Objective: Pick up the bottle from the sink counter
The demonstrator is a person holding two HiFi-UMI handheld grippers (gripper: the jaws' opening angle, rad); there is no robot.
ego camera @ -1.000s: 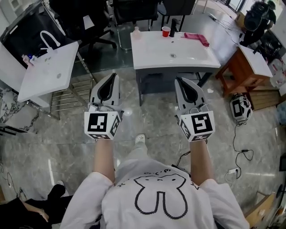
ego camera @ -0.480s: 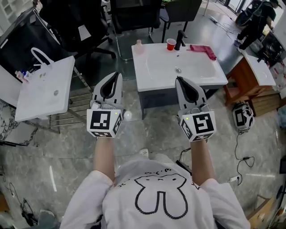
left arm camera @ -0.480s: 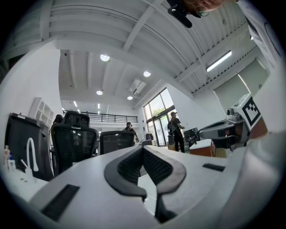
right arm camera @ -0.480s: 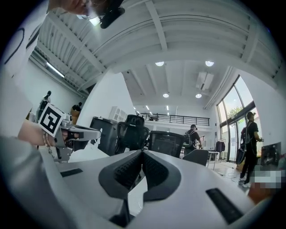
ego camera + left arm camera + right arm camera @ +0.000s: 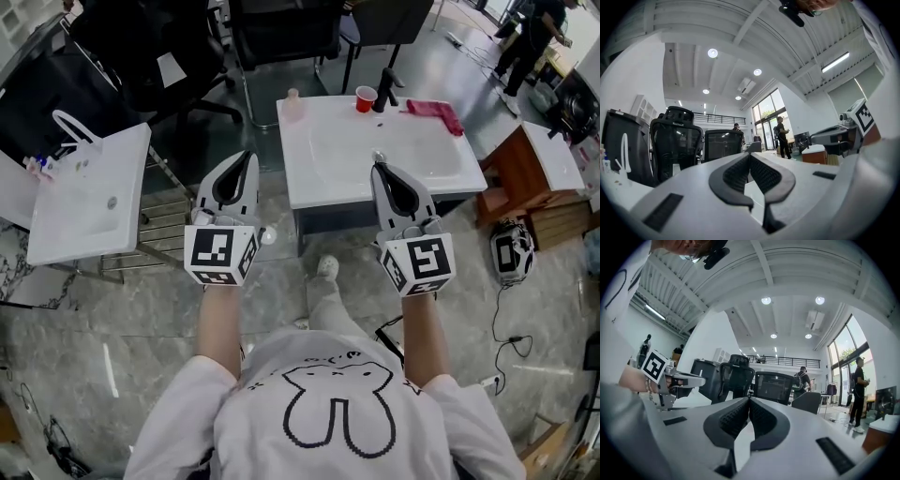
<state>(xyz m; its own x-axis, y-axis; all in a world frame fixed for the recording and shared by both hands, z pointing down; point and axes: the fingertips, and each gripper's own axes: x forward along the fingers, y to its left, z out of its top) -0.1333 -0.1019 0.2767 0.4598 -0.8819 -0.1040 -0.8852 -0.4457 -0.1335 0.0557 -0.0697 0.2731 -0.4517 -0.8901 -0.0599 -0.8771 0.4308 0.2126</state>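
Observation:
A small pale bottle (image 5: 293, 103) stands upright at the back left corner of the white sink counter (image 5: 328, 150) in the head view. My left gripper (image 5: 247, 156) is held in the air short of the counter's left front edge, jaws shut with nothing between them (image 5: 749, 155). Level with it, my right gripper (image 5: 377, 168) hangs over the counter's front edge, also shut and empty (image 5: 749, 399). Both are well short of the bottle. Neither gripper view shows the bottle.
A red cup (image 5: 366, 97), a black faucet (image 5: 386, 88) and a pink cloth (image 5: 434, 114) sit along the counter's back. A second white sink slab (image 5: 89, 192) lies at left, black chairs (image 5: 281, 33) behind, a wooden table (image 5: 530, 178) at right. A person (image 5: 528, 33) stands far right.
The sink counter has come nearer and lower in the head view as the person stepped towards it. Both grippers kept their pose and stayed shut.

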